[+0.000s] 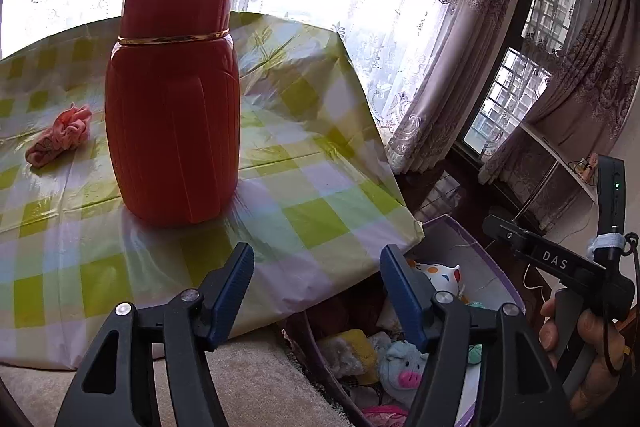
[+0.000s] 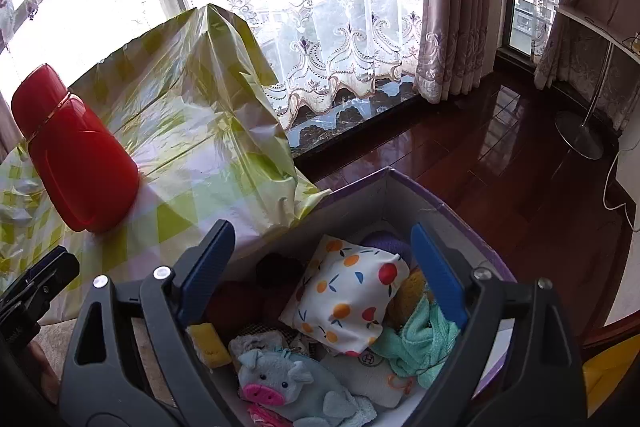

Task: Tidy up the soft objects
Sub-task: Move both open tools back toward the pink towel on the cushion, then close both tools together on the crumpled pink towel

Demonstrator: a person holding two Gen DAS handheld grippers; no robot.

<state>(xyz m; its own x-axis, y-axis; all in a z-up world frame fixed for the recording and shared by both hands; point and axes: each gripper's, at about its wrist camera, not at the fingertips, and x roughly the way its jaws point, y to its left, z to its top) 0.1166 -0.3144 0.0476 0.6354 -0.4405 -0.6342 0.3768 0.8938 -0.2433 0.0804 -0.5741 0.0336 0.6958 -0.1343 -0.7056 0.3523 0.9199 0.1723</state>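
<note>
Item: purple storage box, set on the floor against the table's corner, presumably so soft things drop straight in; it holds a fruit-print pouch, a grey plush pig, a teal cloth and yellow sponges. Right gripper: jaws spread, empty, poised over the box. Left gripper: jaws apart, empty, at the table's edge. Outstanding: pink scrunchie, lying on the checked tablecloth beyond the red flask, probably next to collect.

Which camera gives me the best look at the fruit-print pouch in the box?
The right wrist view: the fruit-print pouch lies nearly whole on top of the other soft things in the box. The left wrist view shows only a corner of it behind a left claw finger.
</note>
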